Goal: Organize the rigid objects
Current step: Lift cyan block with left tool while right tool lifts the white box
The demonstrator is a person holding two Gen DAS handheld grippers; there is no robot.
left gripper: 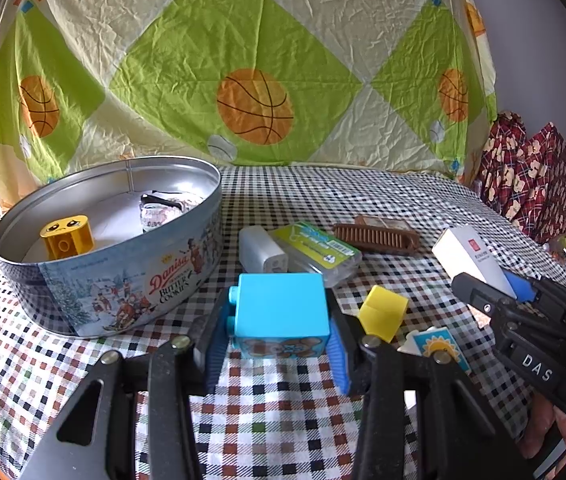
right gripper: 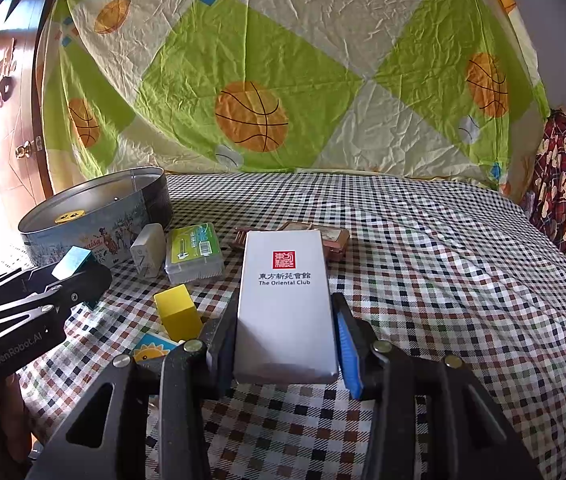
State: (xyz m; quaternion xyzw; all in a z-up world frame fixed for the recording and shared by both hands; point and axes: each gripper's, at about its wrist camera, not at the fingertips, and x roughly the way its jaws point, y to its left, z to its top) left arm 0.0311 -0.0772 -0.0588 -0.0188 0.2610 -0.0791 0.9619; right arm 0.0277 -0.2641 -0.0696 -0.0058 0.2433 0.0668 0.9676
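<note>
Left wrist view: we've got the left gripper (left gripper: 281,344) clamped on the blue block (left gripper: 281,312), held just above the checked tablecloth (left gripper: 283,420) right beside the cookie tin (left gripper: 123,280). Over on the right wrist view, our right gripper (right gripper: 285,344) is squeezing the white box (right gripper: 285,300). So far only the yellow face block (left gripper: 67,236) and a crinkly wrapped thing (left gripper: 163,210) sit in the tin. Still out on the cloth: white charger (left gripper: 263,250), green case (left gripper: 319,250), brown comb (left gripper: 377,236), yellow block (left gripper: 383,312), sun card (left gripper: 439,346). We'd say we're early on, plenty left.
</note>
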